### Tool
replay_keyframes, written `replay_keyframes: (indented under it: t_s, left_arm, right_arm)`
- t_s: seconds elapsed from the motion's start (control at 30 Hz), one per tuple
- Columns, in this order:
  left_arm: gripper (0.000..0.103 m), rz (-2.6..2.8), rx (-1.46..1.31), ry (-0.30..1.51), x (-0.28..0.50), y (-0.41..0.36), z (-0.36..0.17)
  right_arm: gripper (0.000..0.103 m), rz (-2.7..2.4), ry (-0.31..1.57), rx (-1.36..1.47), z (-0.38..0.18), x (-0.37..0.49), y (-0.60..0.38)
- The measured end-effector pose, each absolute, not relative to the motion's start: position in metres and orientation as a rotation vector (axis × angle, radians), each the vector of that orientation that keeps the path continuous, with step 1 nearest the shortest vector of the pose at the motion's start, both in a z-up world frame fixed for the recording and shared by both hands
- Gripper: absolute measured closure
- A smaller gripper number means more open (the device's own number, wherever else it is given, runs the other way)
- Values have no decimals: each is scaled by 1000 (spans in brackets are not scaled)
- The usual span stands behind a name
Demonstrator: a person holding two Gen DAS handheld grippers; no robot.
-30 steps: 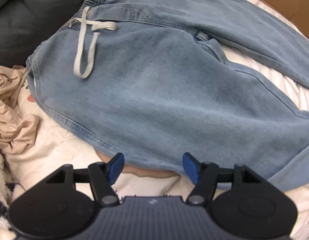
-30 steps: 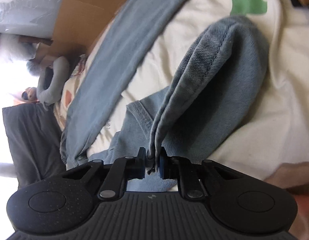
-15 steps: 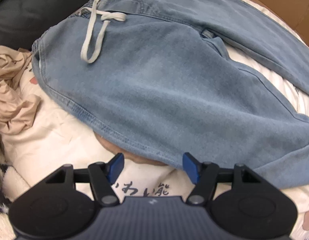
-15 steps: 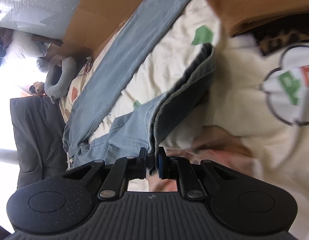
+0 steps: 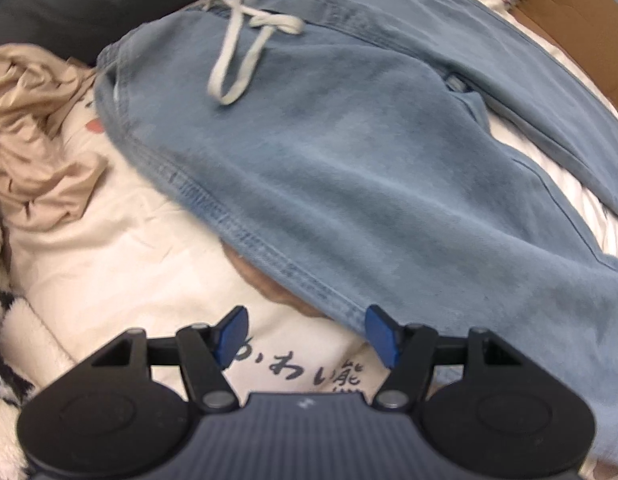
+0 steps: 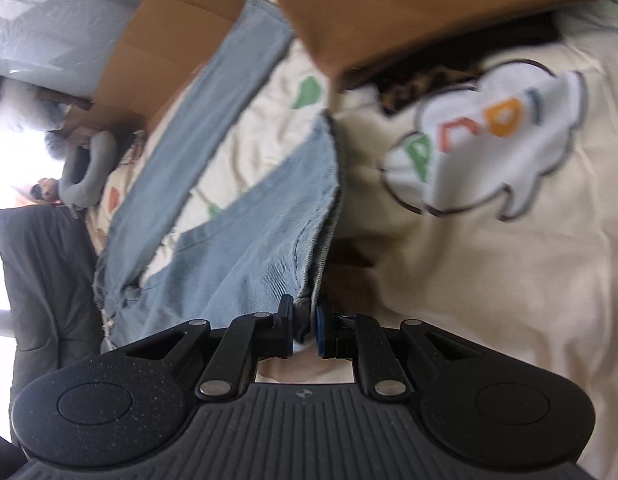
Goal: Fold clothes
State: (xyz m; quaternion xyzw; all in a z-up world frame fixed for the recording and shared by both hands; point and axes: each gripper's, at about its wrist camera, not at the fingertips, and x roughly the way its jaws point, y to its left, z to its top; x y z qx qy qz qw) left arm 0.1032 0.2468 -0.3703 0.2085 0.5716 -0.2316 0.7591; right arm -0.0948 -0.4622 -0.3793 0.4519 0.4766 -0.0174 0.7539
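jeans (image 5: 349, 168) soft blue denim | right tongs (image 6: 305, 326) clamp hem | left tongs (image 5: 305, 334) agape

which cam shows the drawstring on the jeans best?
Left wrist view. The white drawstring lies tied and looped on the jeans near the waistband, in plain sight. The right wrist view shows only the legs; no drawstring visible.

A home bedroom: cream bedsheet printed with coloured shapes (image 6: 489, 280); crumpled beige garment (image 5: 37, 140); brown cardboard box (image 6: 389, 12).
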Motion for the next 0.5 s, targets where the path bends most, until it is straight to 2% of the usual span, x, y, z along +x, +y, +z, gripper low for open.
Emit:
replay_keyframes:
  t_s: [0.5]
  left_arm:
    - [37,-405,125,1278,135,277,-389]
  right_arm:
    - [95,-87,1098,914,-348,-109,-454]
